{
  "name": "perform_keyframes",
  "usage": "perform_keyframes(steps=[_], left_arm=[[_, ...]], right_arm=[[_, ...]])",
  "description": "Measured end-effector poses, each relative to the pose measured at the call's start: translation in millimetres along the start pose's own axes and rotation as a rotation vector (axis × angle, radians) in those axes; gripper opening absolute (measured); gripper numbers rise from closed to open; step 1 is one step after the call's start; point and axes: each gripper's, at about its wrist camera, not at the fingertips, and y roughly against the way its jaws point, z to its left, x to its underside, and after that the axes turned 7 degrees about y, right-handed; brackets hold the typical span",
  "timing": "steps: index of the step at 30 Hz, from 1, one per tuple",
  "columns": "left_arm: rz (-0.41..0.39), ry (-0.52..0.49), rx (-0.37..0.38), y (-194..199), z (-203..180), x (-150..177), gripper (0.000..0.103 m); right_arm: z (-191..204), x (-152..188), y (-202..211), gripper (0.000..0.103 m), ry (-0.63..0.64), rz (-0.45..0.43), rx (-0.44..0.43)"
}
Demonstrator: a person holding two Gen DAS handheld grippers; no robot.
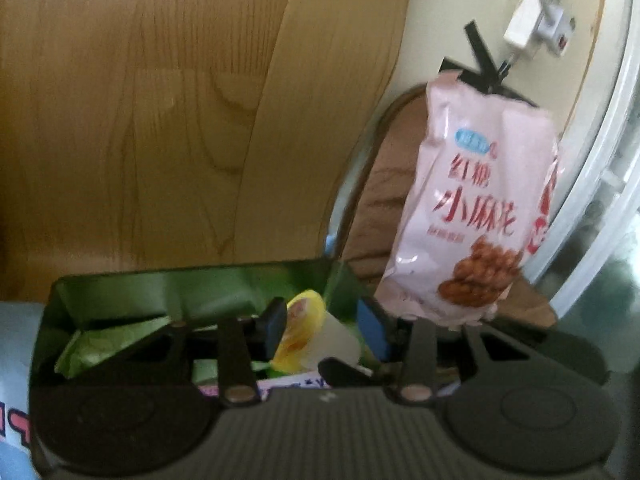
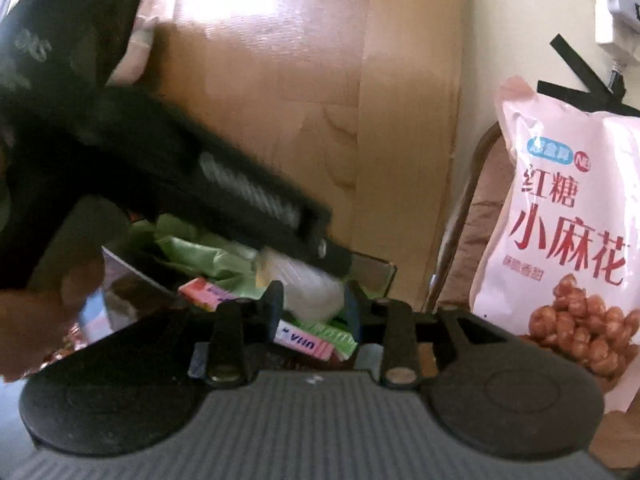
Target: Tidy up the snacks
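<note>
A dark box (image 1: pixel 192 280) holds green packets (image 1: pixel 108 344) and other snacks. My left gripper (image 1: pixel 322 330) is over the box with its jaws around a clear jelly cup with a yellow lid (image 1: pixel 316 330). In the right wrist view the left gripper's body (image 2: pixel 224 196) crosses above the box (image 2: pixel 376 268), with the cup (image 2: pixel 308 284) at its tip. My right gripper (image 2: pixel 314 308) is open just behind the cup, over pink and green gum packs (image 2: pixel 316 338). A pink bag of brown-sugar twists (image 1: pixel 476 208) leans upright right of the box, also in the right wrist view (image 2: pixel 564 220).
A wooden panel (image 1: pixel 160 120) rises behind the box. A brown cushioned chair (image 1: pixel 388 184) stands behind the pink bag. A white power strip with plugs (image 1: pixel 532 20) hangs on the wall at upper right. A light blue package (image 1: pixel 16 360) lies left of the box.
</note>
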Motion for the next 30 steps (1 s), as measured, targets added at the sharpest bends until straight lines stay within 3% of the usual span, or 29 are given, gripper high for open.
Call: perform_keyframes(steps=[4, 8, 14, 21, 30], left_arm=[[-0.030, -0.031, -0.023, 13, -5, 8, 0.040], [-0.086, -0.045, -0.054, 51, -6, 22, 0.041], [-0.144, -0.117, -0.158, 107, -25, 74, 0.044], [-0.129, -0.172, -0.286, 143, -28, 129, 0.052], [-0.107, -0.132, -0.362, 164, -16, 168, 0.054]], right_arm=[[8, 2, 22, 0.046, -0.001, -0.033, 0.021], [14, 10, 62, 0.046, -0.075, -0.056, 0.012], [30, 43, 118, 0.046, -0.234, -0.012, -0.016], [47, 70, 140, 0.046, -0.419, 0.033, -0.011], [71, 80, 161, 0.050, -0.469, 0.006, 0.022]])
